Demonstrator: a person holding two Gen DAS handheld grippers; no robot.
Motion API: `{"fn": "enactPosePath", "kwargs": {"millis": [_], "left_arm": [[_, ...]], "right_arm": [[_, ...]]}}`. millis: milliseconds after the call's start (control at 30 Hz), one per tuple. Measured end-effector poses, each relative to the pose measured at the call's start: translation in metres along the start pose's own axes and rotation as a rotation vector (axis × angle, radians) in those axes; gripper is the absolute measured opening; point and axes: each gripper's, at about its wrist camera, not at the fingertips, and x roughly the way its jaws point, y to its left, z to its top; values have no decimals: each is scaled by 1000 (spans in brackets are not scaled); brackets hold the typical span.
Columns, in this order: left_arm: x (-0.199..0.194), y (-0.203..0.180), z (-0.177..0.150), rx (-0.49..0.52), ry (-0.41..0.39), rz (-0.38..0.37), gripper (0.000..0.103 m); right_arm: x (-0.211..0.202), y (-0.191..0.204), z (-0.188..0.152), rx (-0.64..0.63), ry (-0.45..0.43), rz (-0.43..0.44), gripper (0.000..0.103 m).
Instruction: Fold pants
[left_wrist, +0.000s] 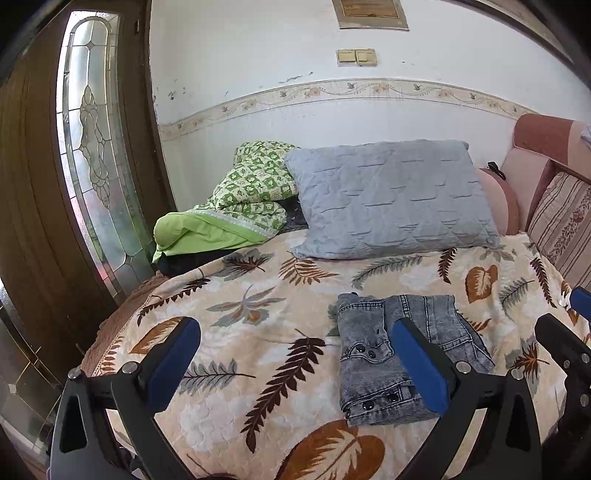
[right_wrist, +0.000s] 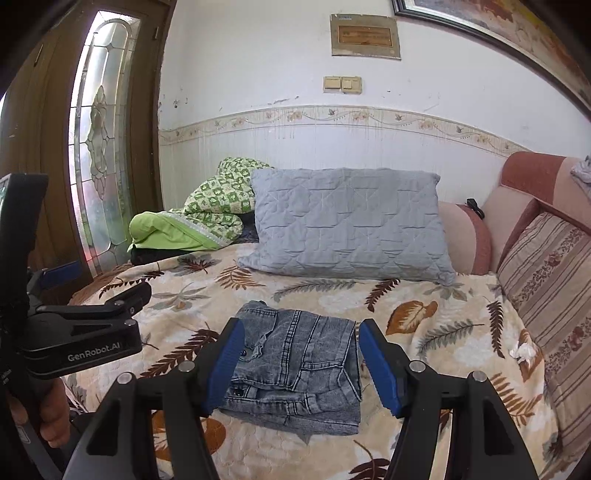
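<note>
Pants (right_wrist: 295, 365) lie folded on bed (right_wrist: 424, 369); left gripper (left_wrist: 295, 358) & right gripper (right_wrist: 301, 365) jaws spread, empty. Best just tidy edges w/o dragging.

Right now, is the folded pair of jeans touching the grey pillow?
Apart. The right wrist view shows leaf-patterned bedspread between the jeans and the grey pillow.

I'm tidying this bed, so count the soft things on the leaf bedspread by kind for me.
Folded grey jeans: 1
Grey quilted pillow: 1
Green patterned quilt: 1
Striped cushion: 1
Total: 4
</note>
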Motion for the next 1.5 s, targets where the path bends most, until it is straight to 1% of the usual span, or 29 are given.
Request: {"fn": "enactPosePath", "kwargs": {"millis": [167,400,733,967,1200,1500], "left_arm": [[-4,5,1,-15,-1,8,103],[-16,3,4,2,-36,20,103],[-16,-1,4,11,-16,11,103],[-18,-5,3,36,-22,-12,103],[-15,-5,1,18,-6,-40,103],[-18,-8,0,36,-20,-46,103]], "right_arm": [[-2,5,0,-10,-6,13,68],[-5,3,0,-2,-13,17,68],[-2,-3,-5,9,14,23,68],[1,-3,-7,9,26,25,68],[6,-3,-10,10,41,24,68],[11,0,-13,2,53,29,68]]}}
